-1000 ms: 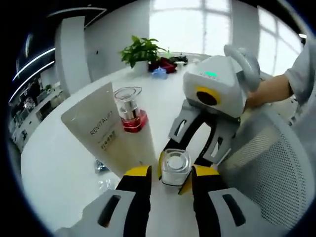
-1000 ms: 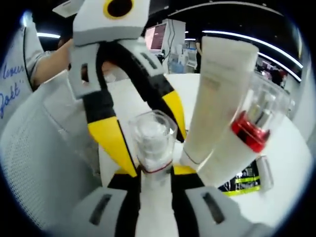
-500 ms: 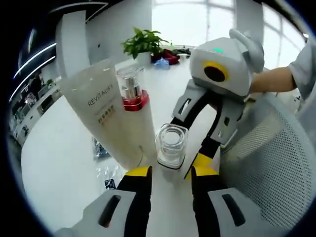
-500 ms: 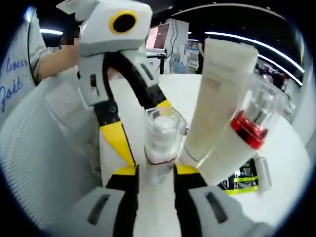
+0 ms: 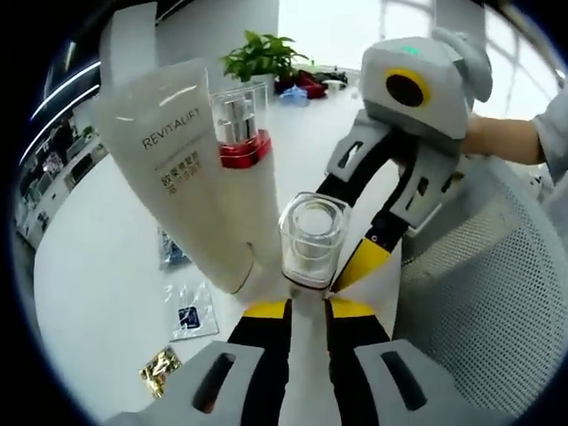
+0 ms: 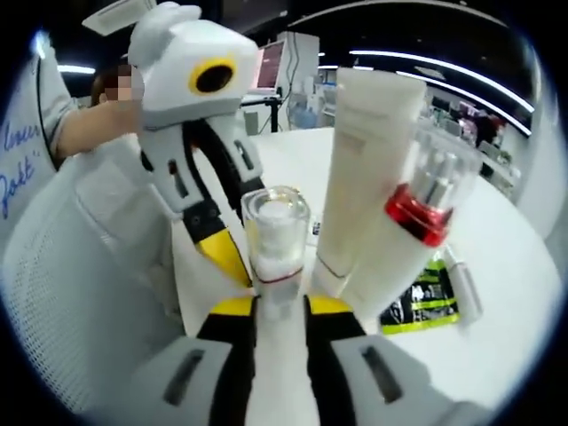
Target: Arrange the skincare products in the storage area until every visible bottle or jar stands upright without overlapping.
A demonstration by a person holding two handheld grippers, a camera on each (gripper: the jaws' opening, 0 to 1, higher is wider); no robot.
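The right gripper (image 6: 280, 306) pinches the white bottle with the clear cap (image 6: 277, 232), which stands tall straight ahead. The left gripper (image 5: 306, 306) is closed beside it (touching, maybe); I cannot tell if it grips.

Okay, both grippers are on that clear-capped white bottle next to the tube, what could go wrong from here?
1. Both grippers, left and right, close on the same bottle; if they pull unevenly it may twist or slip.
2. The tube and the red-collared bottle stand right beside it, so a sideways nudge might topple them.
3. The mesh basket wall is close, and the right gripper could snag it when pulling away.
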